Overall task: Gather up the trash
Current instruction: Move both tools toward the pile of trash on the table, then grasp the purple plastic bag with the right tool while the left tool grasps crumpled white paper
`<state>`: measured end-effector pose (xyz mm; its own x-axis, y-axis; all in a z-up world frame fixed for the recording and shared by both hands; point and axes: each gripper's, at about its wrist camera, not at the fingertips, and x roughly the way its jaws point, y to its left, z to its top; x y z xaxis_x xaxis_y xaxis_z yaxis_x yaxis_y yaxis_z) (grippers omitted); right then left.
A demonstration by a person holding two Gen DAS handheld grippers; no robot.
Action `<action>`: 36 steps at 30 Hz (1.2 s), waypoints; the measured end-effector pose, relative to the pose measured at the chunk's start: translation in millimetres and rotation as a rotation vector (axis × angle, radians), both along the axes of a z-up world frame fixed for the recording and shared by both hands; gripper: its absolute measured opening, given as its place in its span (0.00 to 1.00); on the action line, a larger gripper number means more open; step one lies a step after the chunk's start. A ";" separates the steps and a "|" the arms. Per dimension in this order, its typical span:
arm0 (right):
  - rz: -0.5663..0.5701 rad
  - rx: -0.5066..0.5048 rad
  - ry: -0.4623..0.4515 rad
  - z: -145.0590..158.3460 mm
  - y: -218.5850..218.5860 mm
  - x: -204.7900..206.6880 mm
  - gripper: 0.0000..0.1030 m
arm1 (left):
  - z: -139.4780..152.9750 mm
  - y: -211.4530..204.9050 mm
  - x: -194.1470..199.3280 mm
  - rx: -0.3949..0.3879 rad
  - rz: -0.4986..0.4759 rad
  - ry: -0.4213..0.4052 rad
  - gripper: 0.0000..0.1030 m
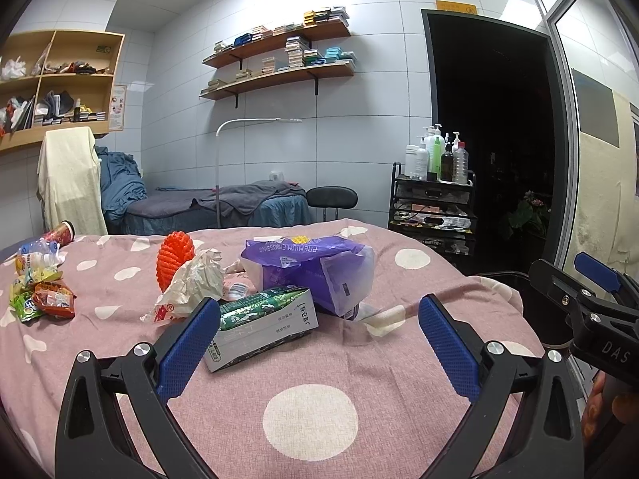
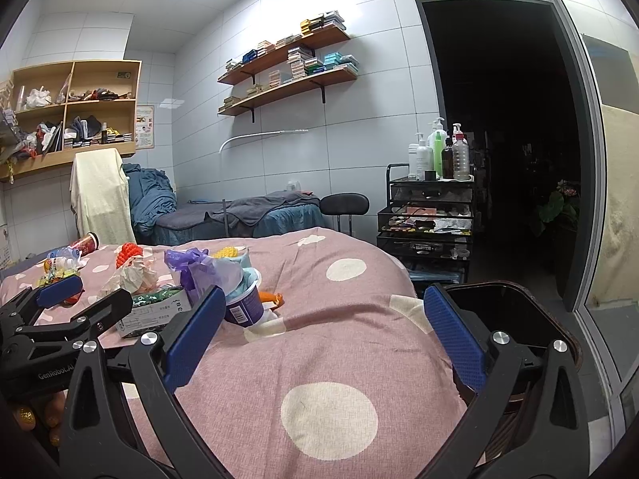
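Trash lies on a pink polka-dot bed cover (image 1: 359, 359). A green-and-white carton (image 1: 263, 323) lies just ahead of my open, empty left gripper (image 1: 315, 339), near its left finger. Behind it are a purple tissue bag (image 1: 311, 271), crumpled white paper (image 1: 195, 279) and an orange foam net (image 1: 175, 259). Snack wrappers (image 1: 44, 299) and a plastic bottle (image 1: 36, 253) lie far left. My right gripper (image 2: 323, 335) is open and empty over the cover; a purple cup (image 2: 245, 303) sits by its left finger. A dark trash bin (image 2: 503, 315) stands at the bed's right edge.
A black trolley (image 1: 433, 215) with bottles stands beyond the bed's right side beside a dark doorway. A massage bed (image 1: 223, 207), a stool (image 1: 331, 199) and a floor lamp (image 1: 217, 175) are behind. Wall shelves hold boxes.
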<state>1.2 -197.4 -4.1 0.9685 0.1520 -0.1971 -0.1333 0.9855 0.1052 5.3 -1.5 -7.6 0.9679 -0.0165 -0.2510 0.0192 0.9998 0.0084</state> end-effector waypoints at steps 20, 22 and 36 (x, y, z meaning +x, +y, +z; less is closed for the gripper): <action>0.041 -0.005 0.021 1.1 4.7 1.2 0.95 | -5.0 3.6 2.7 -0.015 -0.017 0.031 0.95; 0.062 -0.010 0.034 1.4 6.1 5.1 0.95 | -5.2 6.1 4.0 -0.017 -0.025 0.044 0.95; 0.335 -0.043 0.239 5.6 42.5 75.3 0.95 | -2.0 54.9 33.8 -0.027 0.041 0.156 0.95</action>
<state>76.6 -154.9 1.6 0.7931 0.4376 -0.4237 -0.4240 0.8960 0.1318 39.1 53.4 -9.7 0.9173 0.0131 -0.3980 -0.0221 0.9996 -0.0182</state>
